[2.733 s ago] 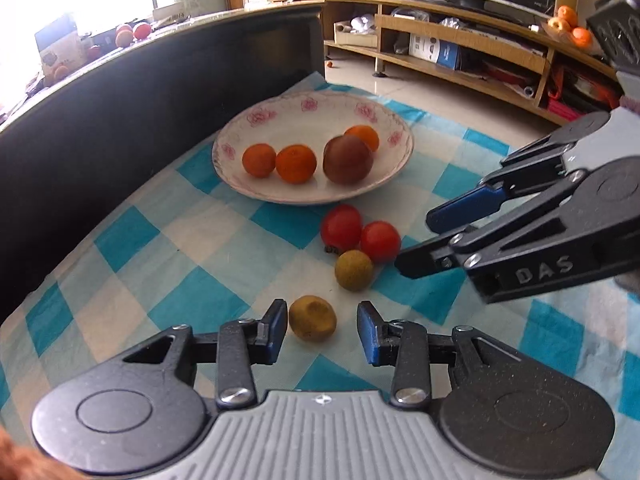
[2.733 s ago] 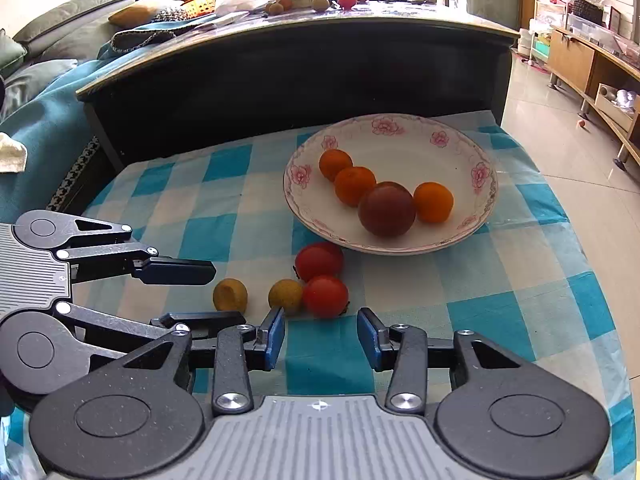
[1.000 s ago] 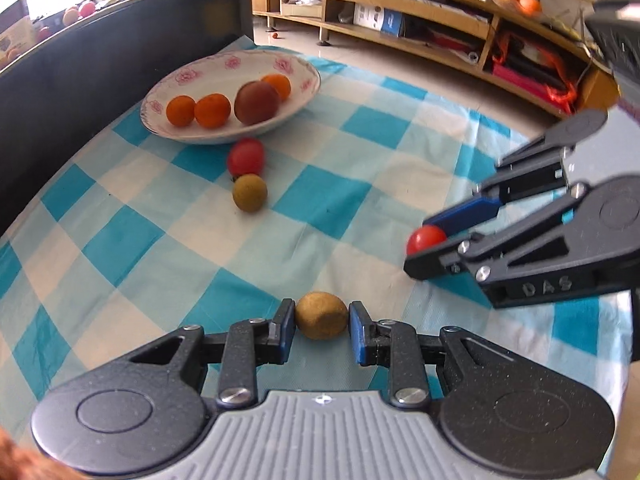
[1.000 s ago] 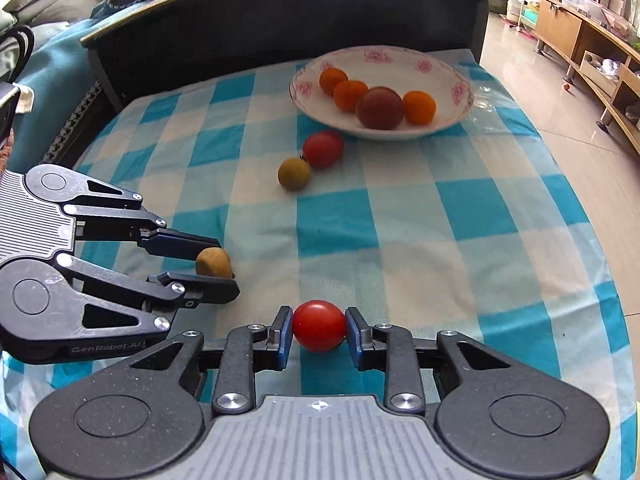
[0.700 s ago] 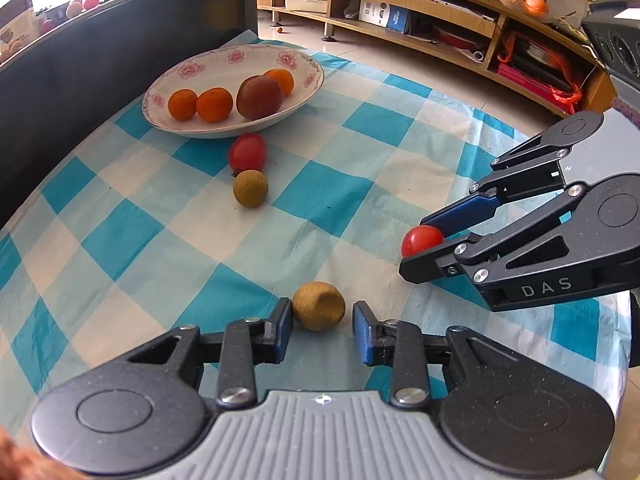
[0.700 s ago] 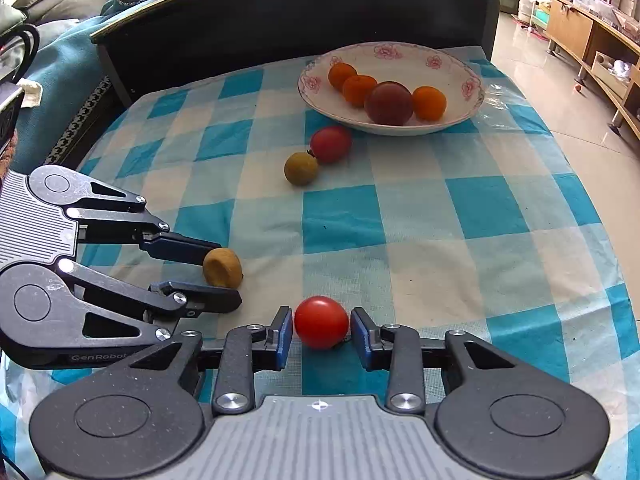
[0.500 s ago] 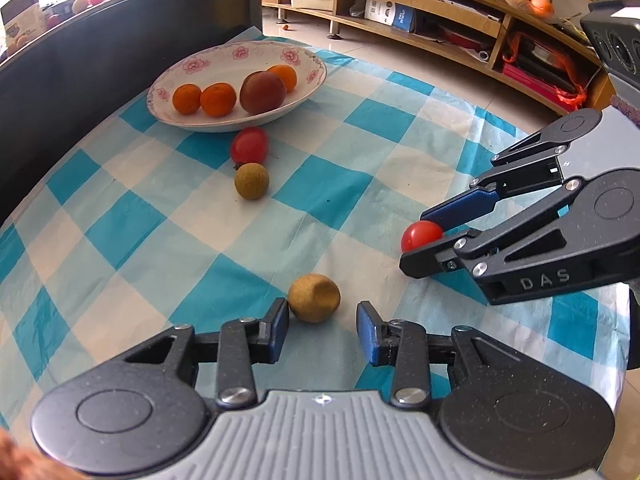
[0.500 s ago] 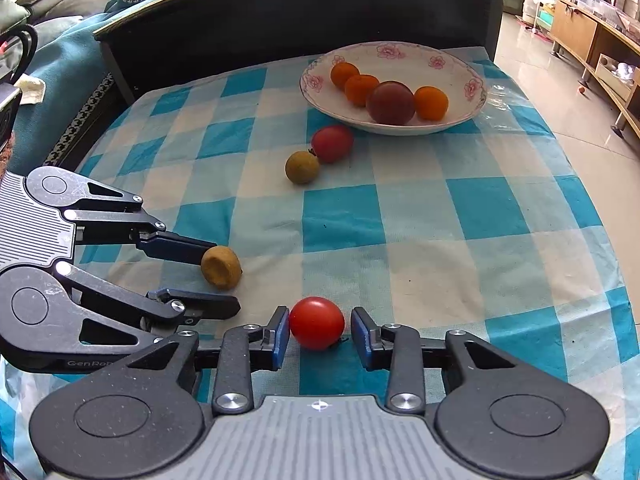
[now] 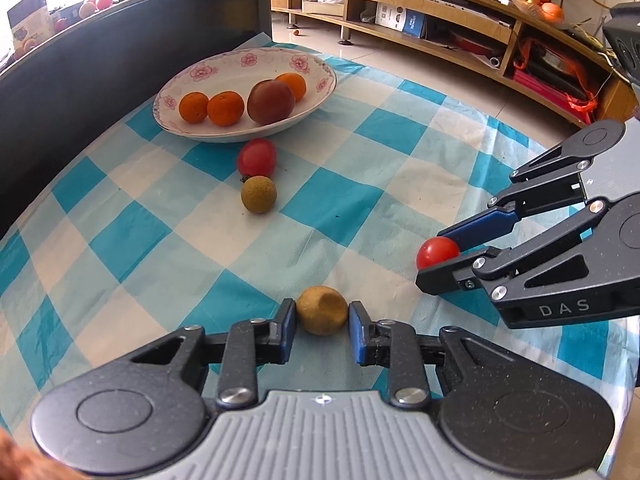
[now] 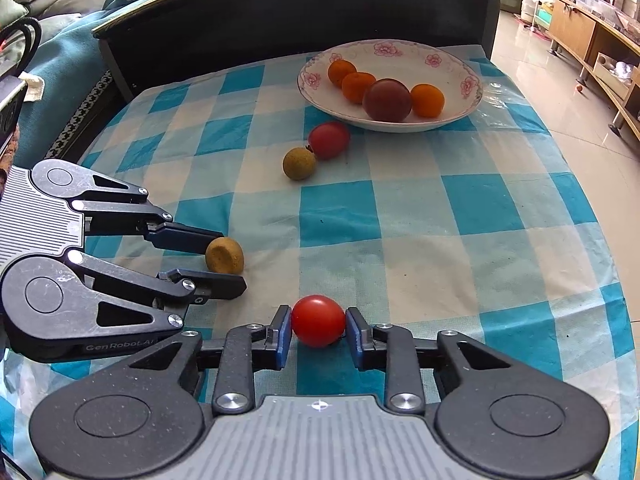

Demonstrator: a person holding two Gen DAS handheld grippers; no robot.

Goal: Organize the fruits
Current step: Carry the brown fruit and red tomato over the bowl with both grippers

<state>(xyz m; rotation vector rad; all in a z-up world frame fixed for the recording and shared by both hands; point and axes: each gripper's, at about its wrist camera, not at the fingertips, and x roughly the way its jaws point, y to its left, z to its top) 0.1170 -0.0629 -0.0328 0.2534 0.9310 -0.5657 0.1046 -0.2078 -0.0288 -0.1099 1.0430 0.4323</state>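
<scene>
Left gripper point(image 9: 322, 326) bracketing round tan-brown fruit point(image 9: 321, 309), right gripper point(image 10: 316, 330) pinching glossy red tomato point(image 10: 318, 320); grips to stay gentle, centred.

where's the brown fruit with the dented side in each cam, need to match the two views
Left wrist: the brown fruit sits bottom centre, between the left gripper fingers.
Right wrist: it lies at mid left, by the same gripper's tips.
Shared landmark: the floral bowl of oranges.
</scene>
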